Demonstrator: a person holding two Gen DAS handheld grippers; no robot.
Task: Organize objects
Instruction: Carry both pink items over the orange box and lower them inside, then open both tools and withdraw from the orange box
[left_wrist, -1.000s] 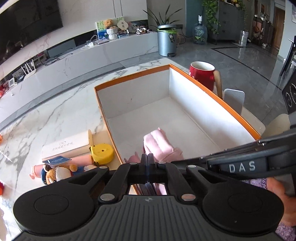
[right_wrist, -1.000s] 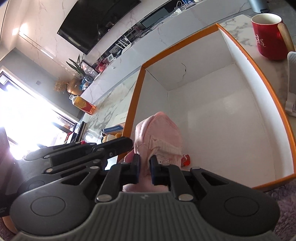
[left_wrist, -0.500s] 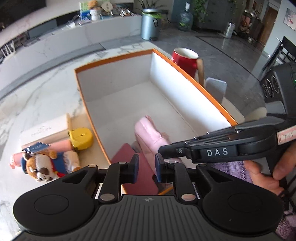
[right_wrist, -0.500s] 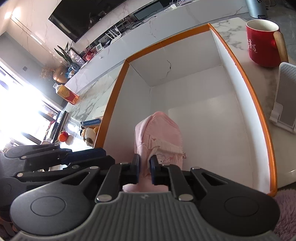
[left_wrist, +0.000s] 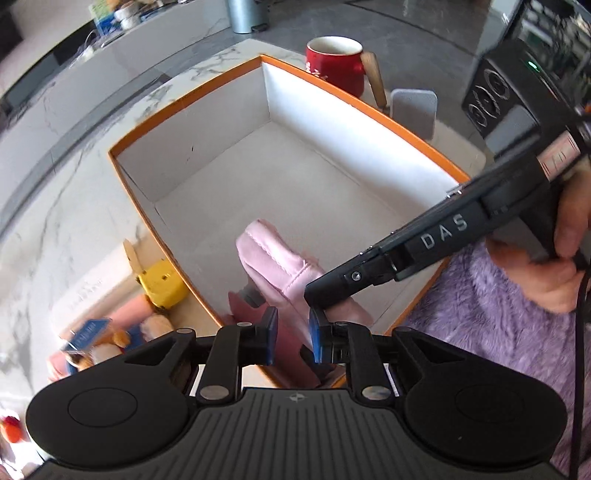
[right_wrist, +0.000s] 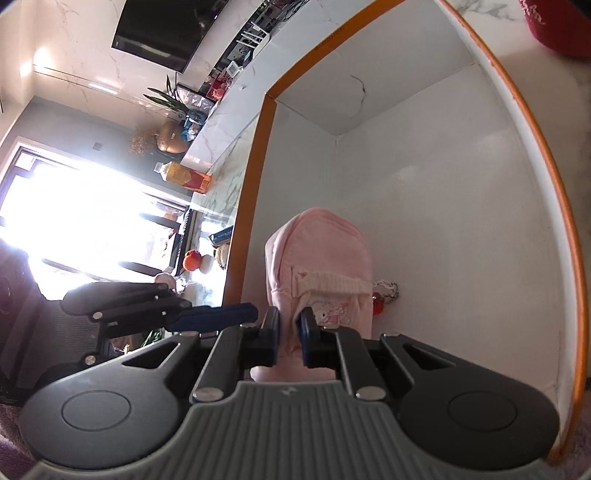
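Note:
An orange-rimmed white box (left_wrist: 184, 99) stands on the marble table. My right gripper (right_wrist: 290, 332) is shut on a pink fabric pouch (right_wrist: 321, 251) and holds it low inside the box (right_wrist: 255, 184), near the front left wall. In the left wrist view the pouch (left_wrist: 273, 254) lies slanted on the box floor, with the right gripper's tip (left_wrist: 321, 291) on its near end. My left gripper (left_wrist: 293, 339) hovers over the box's near corner, open by a narrow gap. A maroon flat item (left_wrist: 290, 350) lies below that gap, not pinched.
A red mug (left_wrist: 334, 62) and a grey stand (left_wrist: 413, 110) sit beyond the box's right wall. A yellow tape measure (left_wrist: 160, 282) and a plush toy (left_wrist: 110, 339) lie left of the box. Purple fuzzy fabric (left_wrist: 480, 314) lies at the right, under the hand (left_wrist: 546, 273).
My left gripper's jaws went from shut to a narrow gap, and its view tipped further down onto the box. My right gripper sank deeper into the box with the pouch.

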